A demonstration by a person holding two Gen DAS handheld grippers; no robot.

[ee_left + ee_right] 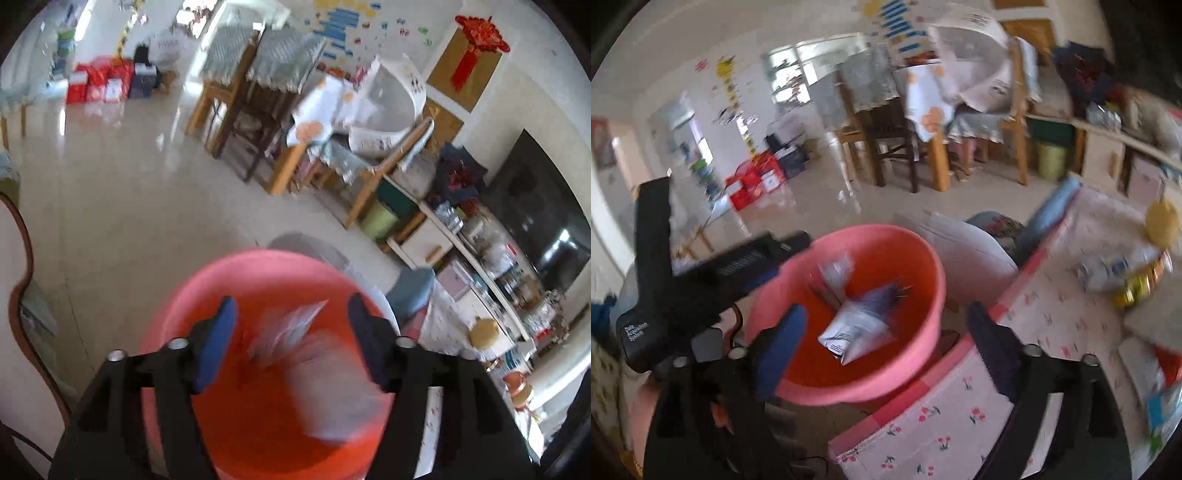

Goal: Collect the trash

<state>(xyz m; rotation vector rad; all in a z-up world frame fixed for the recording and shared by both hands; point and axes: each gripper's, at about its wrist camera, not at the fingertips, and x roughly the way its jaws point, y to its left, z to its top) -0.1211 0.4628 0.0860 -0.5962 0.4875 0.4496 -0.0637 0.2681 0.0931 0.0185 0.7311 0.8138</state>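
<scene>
A pink-red plastic basin (258, 280) holds crumpled wrappers (295, 328), blurred in the left wrist view. My left gripper (291, 314) is open and empty right above the basin's inside. In the right wrist view the basin (916, 258) sits beside a table with a cherry-print cloth (1052, 306) and holds a grey-white wrapper (860, 325) and a smaller one behind it. My right gripper (886, 321) is open and empty, over the basin's near rim. The left gripper (713, 273) reaches over the basin's left rim.
Wooden chairs (886, 136) and a cluttered dining table (332, 110) stand behind. On the cherry-print table lie a bottle and cans (1123, 273) and a yellow round thing (1161, 221). A white seat (967, 251) stands behind the basin. A shelf (480, 258) lines the right wall.
</scene>
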